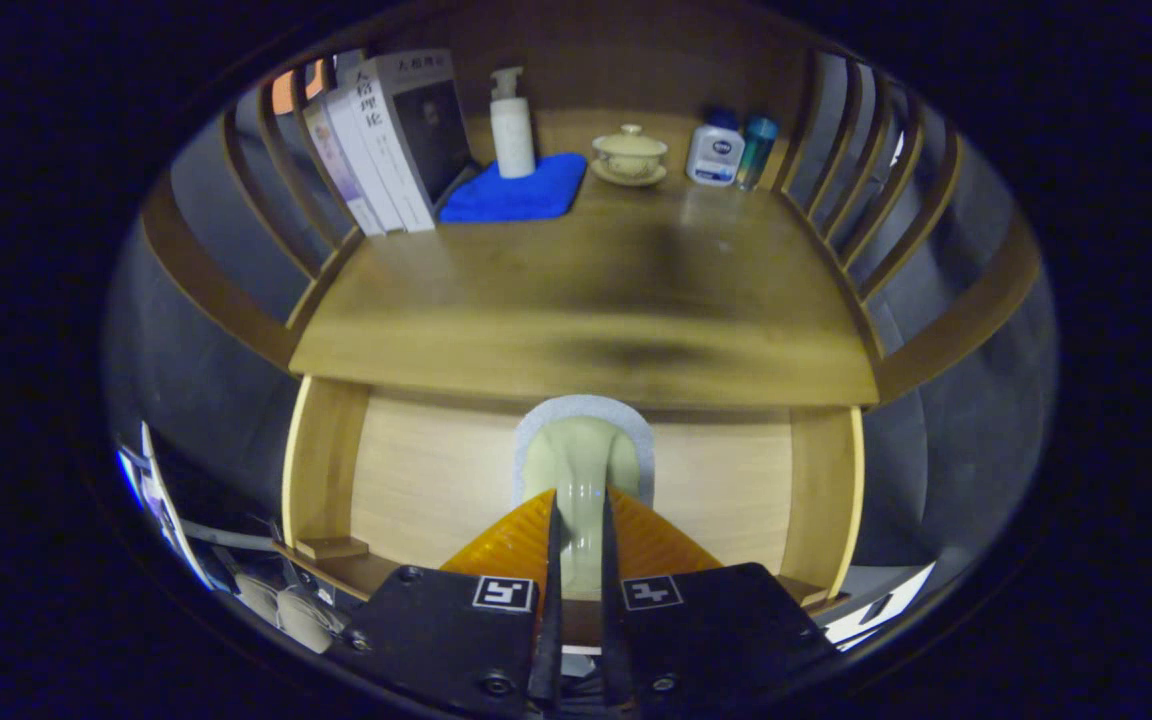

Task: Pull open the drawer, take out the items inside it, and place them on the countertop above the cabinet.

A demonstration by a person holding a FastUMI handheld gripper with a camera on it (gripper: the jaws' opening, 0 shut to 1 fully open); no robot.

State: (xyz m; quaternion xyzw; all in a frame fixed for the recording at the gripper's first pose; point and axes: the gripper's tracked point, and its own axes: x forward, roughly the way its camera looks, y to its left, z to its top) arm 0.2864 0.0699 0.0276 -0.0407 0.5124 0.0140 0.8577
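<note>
1. The gripper holds its fingers narrow, pinched on the pale object rising between them from the open drawer.
2. That object, rimmed in grey, looks smooth; a slender pinch may let it swivel or slide free during the lift.
3. The countertop edge overhangs the drawer directly above; a straight lift could knock the object against it.
4. Farther back, the blue cloth, lidded cup and bottles crowd the rear, so placing deep risks toppling them.
</note>
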